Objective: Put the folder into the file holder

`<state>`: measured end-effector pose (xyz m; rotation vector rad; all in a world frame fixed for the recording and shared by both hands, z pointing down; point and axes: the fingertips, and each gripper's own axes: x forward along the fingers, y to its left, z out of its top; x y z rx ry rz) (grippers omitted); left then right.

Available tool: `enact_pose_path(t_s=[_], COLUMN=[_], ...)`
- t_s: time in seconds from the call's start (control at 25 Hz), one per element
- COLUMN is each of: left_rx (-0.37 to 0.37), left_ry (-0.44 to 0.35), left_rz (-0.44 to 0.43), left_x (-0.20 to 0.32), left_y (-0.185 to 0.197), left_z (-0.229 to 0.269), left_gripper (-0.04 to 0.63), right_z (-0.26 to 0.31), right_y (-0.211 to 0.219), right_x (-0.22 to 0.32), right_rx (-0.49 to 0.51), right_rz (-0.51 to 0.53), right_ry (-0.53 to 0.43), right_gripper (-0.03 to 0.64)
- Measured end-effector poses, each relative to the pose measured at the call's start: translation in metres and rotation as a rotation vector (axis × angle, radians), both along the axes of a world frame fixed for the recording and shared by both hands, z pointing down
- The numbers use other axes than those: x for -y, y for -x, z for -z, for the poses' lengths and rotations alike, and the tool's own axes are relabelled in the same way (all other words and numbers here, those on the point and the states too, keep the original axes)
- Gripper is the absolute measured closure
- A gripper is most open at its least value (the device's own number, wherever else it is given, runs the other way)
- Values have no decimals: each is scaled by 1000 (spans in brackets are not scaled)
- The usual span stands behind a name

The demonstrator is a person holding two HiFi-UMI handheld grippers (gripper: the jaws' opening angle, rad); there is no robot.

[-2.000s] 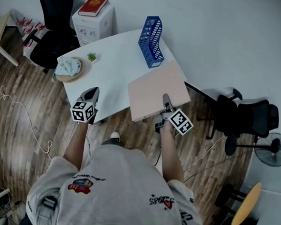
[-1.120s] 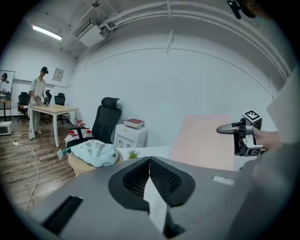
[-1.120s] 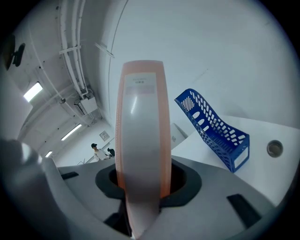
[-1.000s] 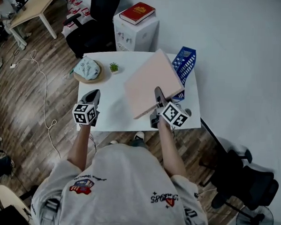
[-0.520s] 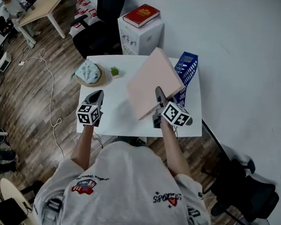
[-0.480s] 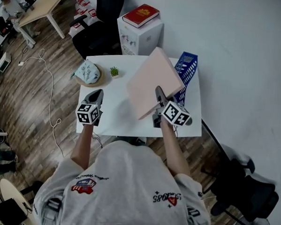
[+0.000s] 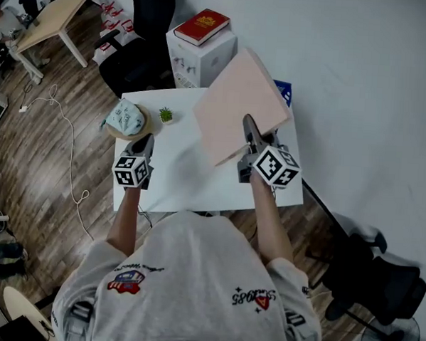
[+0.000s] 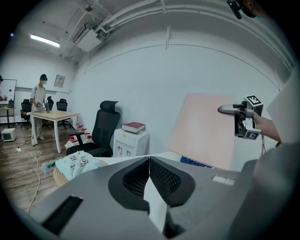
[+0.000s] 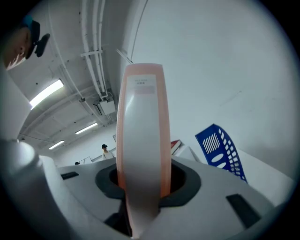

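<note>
**Desk:** Folder (image 7: 238, 103) held aloft and tilted over the far right of the table (image 7: 170, 178), its near edge pinched between the right gripper's (image 7: 249, 122) jaws. What would make this step go well?

**Photographer:** I'd say turn it edge-on, line its lower edge up with a slot of the holder (image 9: 220, 149) just beyond, then lower it straight. The left gripper (image 7: 145, 138), jaws pressed together on nothing, hovers at the near left and could steady the holder.

**Desk:** What's hidden?

**Photographer:** In the head view the folder covers all but one blue corner of the holder. No view shows the inside of the holder.
</note>
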<state>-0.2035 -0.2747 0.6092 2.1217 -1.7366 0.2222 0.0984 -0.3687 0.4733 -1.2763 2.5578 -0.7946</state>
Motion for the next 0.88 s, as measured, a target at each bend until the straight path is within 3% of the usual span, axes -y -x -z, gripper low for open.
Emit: enact_pose_path(t_s=[0.32,0.6,0.88], left_rx=[1,0,4], left_ry=[-4,-11,-5], left_rz=[-43,-73,-97], left_x=[13,20,27], left_y=[-17,-28,-35], left_z=[-1,2,0], left_gripper=[589,589,589], right_z=[92,169,196], right_y=[-51,-109,-153], right_x=[13,10,3], right_rx=[23,30,-44], right_rz=[-89,-227,-350], right_ry=[-193,-380,-482], right_gripper=[480,479,480])
